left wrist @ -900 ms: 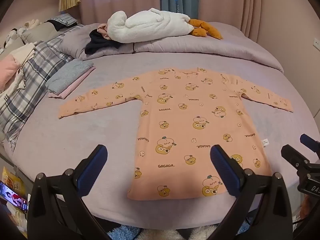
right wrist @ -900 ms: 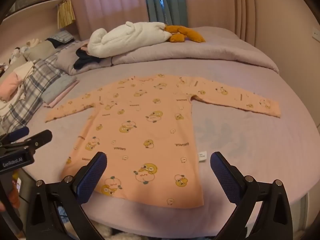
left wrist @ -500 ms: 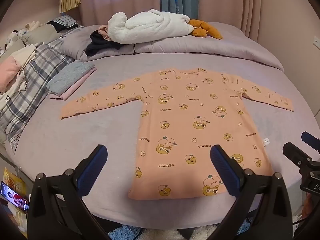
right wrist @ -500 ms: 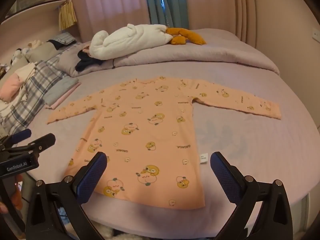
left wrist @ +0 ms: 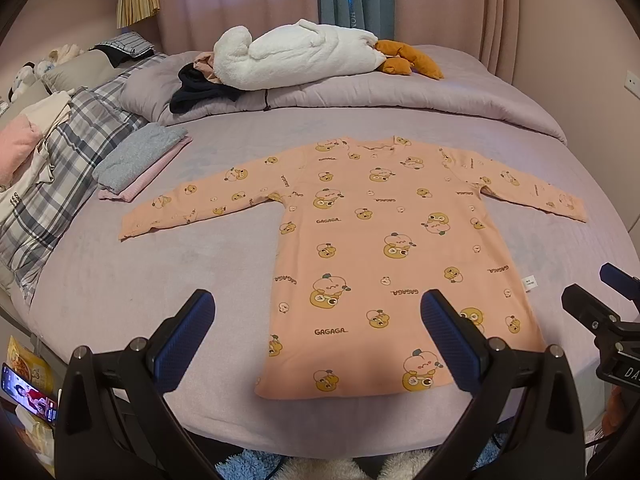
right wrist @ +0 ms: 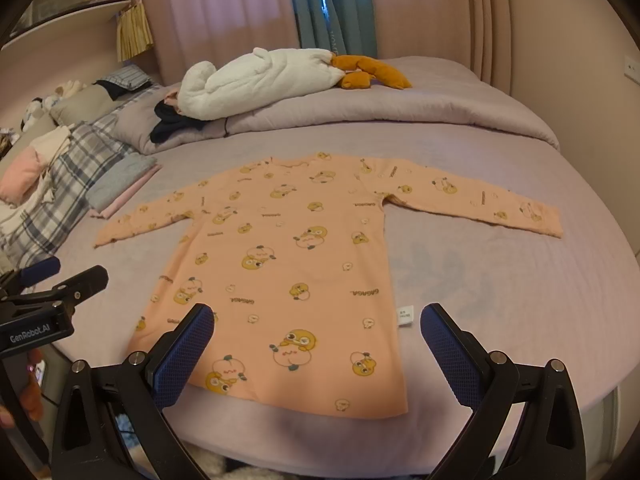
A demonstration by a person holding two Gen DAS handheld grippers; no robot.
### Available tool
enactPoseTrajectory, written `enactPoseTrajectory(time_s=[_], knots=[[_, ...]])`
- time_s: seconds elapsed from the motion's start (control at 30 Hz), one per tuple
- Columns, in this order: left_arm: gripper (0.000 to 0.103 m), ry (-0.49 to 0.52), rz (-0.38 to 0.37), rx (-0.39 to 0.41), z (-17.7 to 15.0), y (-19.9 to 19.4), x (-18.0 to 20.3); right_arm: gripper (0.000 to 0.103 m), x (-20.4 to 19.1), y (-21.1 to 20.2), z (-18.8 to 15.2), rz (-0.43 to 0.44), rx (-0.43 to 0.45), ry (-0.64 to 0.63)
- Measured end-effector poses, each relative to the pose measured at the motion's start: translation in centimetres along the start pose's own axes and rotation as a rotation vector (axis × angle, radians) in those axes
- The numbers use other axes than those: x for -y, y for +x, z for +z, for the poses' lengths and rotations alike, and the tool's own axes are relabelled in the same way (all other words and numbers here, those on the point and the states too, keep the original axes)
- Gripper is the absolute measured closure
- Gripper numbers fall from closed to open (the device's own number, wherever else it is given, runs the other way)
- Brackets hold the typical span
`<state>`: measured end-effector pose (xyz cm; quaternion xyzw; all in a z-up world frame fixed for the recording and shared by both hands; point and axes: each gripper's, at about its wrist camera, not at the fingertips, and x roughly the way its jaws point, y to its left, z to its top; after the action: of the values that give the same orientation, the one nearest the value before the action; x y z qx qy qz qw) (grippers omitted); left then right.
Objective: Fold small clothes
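A peach long-sleeved child's top point(left wrist: 384, 248) with cartoon prints lies flat on the lilac bed, both sleeves spread out, hem toward me. It also shows in the right wrist view point(right wrist: 288, 264). My left gripper point(left wrist: 318, 320) is open and empty, held above the hem's left part. My right gripper point(right wrist: 318, 332) is open and empty, above the hem's right part by the white label point(right wrist: 405, 315). Each gripper shows at the edge of the other's view, the right one point(left wrist: 600, 312) and the left one point(right wrist: 52, 284).
A folded grey and pink stack point(left wrist: 140, 160) lies left of the top. Plaid bedding point(left wrist: 68, 152) and pillows line the left side. A white plush with orange feet point(left wrist: 304, 52) lies on the rolled duvet point(left wrist: 400, 92) at the back. The bed's front edge point(left wrist: 320, 432) is just below my grippers.
Both grippers have crept slightly forward and higher over the bed, so the top sits a little lower in view. The top has not moved. Both grippers stayed open.
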<state>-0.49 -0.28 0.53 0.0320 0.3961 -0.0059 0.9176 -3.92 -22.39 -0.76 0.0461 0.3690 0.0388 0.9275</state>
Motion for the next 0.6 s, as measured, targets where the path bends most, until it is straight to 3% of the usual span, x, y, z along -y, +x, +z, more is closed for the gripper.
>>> enactPoseTrajectory(time_s=[0.6], knots=[[0.000,0.003,-0.002,-0.001,-0.07,0.08,0.66,0.001,0.17,-0.39,-0.07,0.008,0.003,0.000]])
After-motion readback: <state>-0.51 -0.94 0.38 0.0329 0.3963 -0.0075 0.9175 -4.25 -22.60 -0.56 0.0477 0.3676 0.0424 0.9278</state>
